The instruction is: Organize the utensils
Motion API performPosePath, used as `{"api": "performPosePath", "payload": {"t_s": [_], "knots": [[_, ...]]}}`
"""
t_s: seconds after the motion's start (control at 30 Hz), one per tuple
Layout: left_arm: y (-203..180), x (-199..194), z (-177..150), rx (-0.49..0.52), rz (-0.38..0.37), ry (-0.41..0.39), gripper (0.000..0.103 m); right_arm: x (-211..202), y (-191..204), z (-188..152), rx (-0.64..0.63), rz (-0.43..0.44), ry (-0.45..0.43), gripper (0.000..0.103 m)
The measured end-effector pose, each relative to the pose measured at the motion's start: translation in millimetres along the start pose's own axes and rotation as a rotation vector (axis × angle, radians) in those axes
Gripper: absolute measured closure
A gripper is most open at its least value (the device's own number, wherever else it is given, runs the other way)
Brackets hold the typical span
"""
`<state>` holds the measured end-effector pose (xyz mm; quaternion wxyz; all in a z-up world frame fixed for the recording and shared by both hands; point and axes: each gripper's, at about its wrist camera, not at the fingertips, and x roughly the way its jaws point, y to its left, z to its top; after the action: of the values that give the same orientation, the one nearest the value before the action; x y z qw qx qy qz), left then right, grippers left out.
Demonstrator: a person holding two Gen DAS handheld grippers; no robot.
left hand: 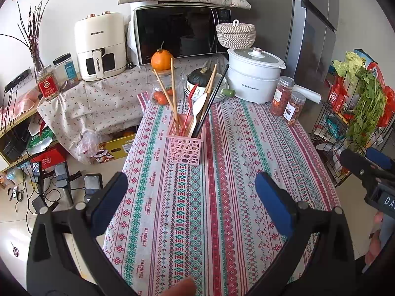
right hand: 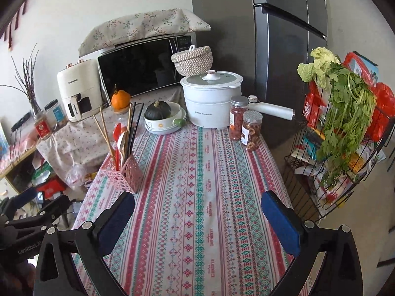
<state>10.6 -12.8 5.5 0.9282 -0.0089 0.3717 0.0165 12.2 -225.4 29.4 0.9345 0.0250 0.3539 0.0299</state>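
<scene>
A pink perforated utensil basket (left hand: 185, 148) stands on the patterned tablecloth (left hand: 222, 197). It holds wooden chopsticks (left hand: 172, 91), black chopsticks (left hand: 213, 98), a white spoon (left hand: 199, 109) and a red spoon (left hand: 192, 93), all upright. It also shows at the table's left edge in the right wrist view (right hand: 126, 170). My left gripper (left hand: 191, 192) is open and empty, a short way in front of the basket. My right gripper (right hand: 197, 212) is open and empty over the middle of the table, to the right of the basket.
At the table's far end stand a white electric pot (left hand: 254, 76), stacked bowls with a green squash (left hand: 202, 79), two snack jars (left hand: 287, 98) and a jar topped by an orange (left hand: 162, 60). A microwave and air fryer are behind. A wire rack with greens (right hand: 345, 133) stands to the right.
</scene>
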Motion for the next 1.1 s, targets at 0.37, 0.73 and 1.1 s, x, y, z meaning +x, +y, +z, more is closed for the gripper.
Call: {"api": "performPosePath", "payload": {"t_s": [0.37,0.73,1.1], "knots": [[-9,0,-3,0.002,-0.003,-0.001,0.001,14,4,-2,-0.032,-0.029,0.024,0.0],[-10,1,-6,0.008,0.008,0.0,0.001,18,7,-3,-0.03,-0.022,0.039,0.0],[-11,-1,-7,0.011,0.007,-0.005,0.001,22,5,-4,-0.027,-0.023,0.045,0.0]]}}
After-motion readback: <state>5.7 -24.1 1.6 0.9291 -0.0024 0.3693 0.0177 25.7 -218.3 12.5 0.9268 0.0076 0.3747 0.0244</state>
